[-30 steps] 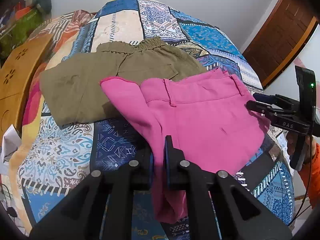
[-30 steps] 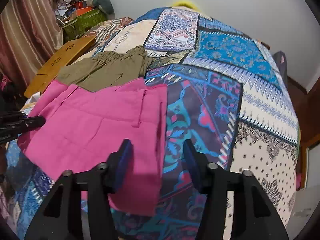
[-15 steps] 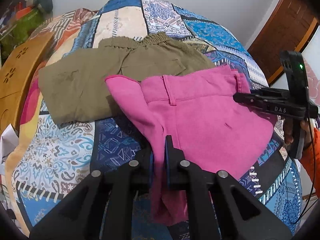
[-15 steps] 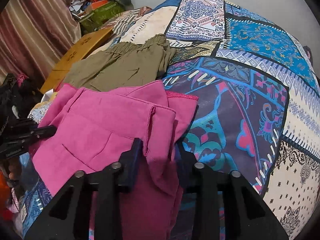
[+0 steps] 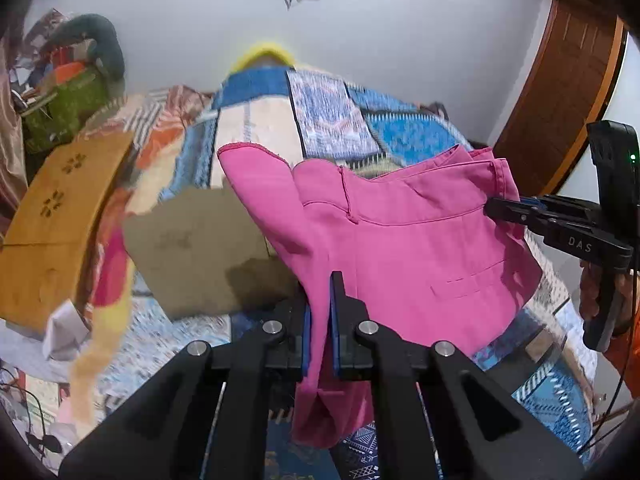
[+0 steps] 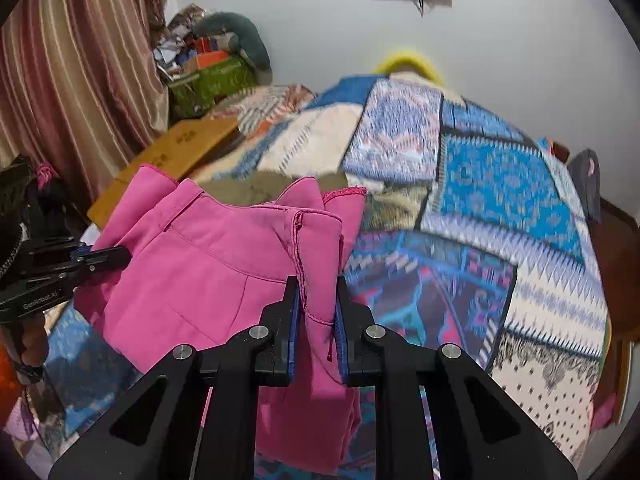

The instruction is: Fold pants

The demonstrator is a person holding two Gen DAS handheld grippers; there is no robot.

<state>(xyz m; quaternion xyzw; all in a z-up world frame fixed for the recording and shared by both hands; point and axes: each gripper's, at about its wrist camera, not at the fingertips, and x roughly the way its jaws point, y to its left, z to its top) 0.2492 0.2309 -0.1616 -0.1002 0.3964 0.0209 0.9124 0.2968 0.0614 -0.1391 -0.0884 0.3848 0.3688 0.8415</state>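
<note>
Change since earlier frame: we are lifting the pink pants (image 5: 400, 240) off the bed (image 6: 500, 184); a second ago they were lying flat, and the right gripper (image 6: 318, 312), then open, is now pinching cloth.
Left gripper (image 5: 319, 320): we are clamping it on a fold of the pink fabric at one side, the loose end hanging down below the jaws.
Right gripper: we are clamping it on the opposite side near the waistband seam, so that the garment is hanging between two holds and spreading under its own weight.
Pants position: we are holding them raised above the patchwork bedspread, waistband upward, cloth sagging between the two grippers.
Olive garment (image 5: 200, 240): lying flat on the bed behind the pants, apart from both grippers; we are leaving it alone.
Reason for hold: we judge that we are gripping two sides to keep the edges aligned for a fold.
Risk: the thin cloth may be slipping from the jaws, as we judge it.
</note>
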